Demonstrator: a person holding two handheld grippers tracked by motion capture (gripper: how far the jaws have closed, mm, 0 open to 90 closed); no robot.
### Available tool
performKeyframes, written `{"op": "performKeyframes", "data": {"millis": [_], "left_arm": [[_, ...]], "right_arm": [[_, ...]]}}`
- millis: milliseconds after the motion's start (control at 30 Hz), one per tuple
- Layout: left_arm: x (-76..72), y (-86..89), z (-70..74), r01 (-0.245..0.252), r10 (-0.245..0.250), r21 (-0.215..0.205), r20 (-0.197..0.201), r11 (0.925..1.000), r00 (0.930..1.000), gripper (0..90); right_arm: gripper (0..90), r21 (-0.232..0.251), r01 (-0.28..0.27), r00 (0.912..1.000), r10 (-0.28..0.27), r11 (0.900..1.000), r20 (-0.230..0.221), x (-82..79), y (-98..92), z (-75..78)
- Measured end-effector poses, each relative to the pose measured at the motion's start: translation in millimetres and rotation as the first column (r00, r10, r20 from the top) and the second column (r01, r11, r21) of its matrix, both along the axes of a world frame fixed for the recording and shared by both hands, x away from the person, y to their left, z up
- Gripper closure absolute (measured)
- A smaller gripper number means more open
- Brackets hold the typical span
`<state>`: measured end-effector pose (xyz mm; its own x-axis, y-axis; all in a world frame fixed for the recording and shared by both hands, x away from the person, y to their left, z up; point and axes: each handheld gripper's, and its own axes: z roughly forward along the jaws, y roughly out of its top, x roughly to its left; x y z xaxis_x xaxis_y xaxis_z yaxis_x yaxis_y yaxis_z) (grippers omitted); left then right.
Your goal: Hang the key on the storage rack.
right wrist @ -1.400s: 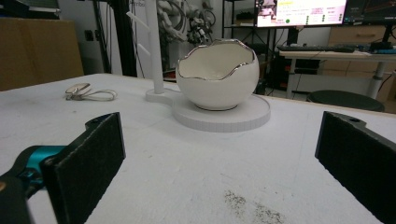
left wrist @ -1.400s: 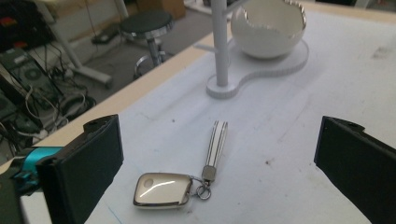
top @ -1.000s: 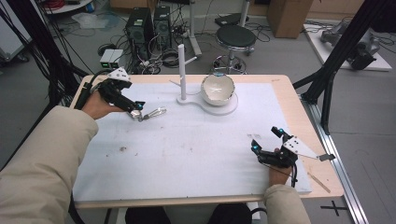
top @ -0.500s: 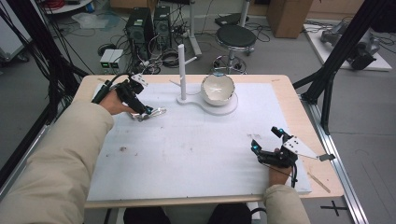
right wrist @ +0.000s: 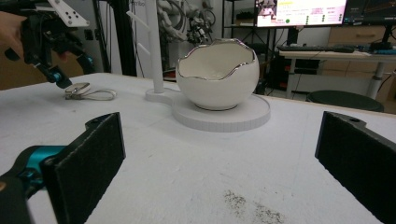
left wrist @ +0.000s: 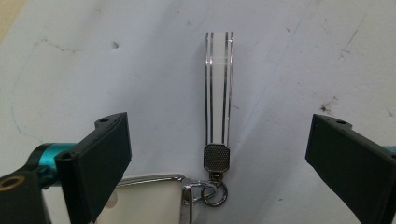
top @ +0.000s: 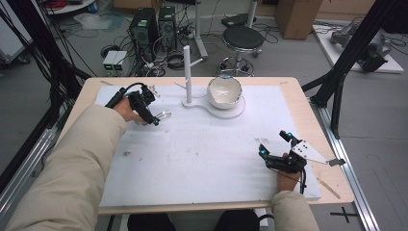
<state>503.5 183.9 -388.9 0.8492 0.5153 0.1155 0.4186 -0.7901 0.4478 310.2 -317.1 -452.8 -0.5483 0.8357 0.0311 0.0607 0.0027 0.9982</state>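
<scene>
A keychain [top: 163, 114] lies on the white mat [top: 202, 159] at the far left. It has a clear strap [left wrist: 218, 93], a metal clasp and a ring. My left gripper [top: 153, 119] hangs just over its near end, open. Its jaws have just been closing a little; the keychain [left wrist: 216, 158] lies between them and neither pad touches it. My right gripper [top: 274, 144] rests open near the front right edge with nothing between its fingers. In the right gripper view the keychain [right wrist: 88, 93] lies far left under the left gripper [right wrist: 56, 70].
A white egg-shaped bowl [top: 224, 90] sits on a round white base [top: 231, 113] at the back middle, joined to an upright white post [top: 186, 72] with pegs. The bowl [right wrist: 217, 74] stands straight ahead of my right gripper [right wrist: 219, 126].
My left hand has moved right and down from the table's left edge until its gripper is over the keychain. The right gripper has stayed put.
</scene>
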Motion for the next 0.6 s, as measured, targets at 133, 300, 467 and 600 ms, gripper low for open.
{"op": "performKeyframes", "data": {"millis": [133, 300, 467, 600], "left_arm": [[1.4, -1.3, -2.1, -0.014, 0.015, 0.055, -0.015, 0.9984, 0.9998, 13.1], [2.9, -4.1, -1.6, -0.052, 0.053, 0.072, -0.022, 0.9961, 0.9983, 21.7], [5.7, -8.5, -1.0, -0.069, 0.073, 0.096, -0.042, 0.9930, 0.9964, 26.9], [6.8, -11.5, -2.9, -0.071, 0.077, 0.116, -0.047, 0.9908, 0.9959, 28.5]], "right_arm": [[0.6, -0.002, 0.000, 1.0000, 0.000, 1.000, 0.005, 0.2, 0.1, -0.1], [0.6, -0.002, 0.000, 1.0000, 0.000, 1.000, 0.005, 0.2, 0.1, -0.1], [0.6, -0.002, -0.001, 1.0000, 0.001, 1.000, 0.005, 0.2, 0.1, -0.1], [0.6, -0.003, 0.000, 1.0000, 0.001, 1.000, 0.006, 0.3, 0.1, -0.1]]}}
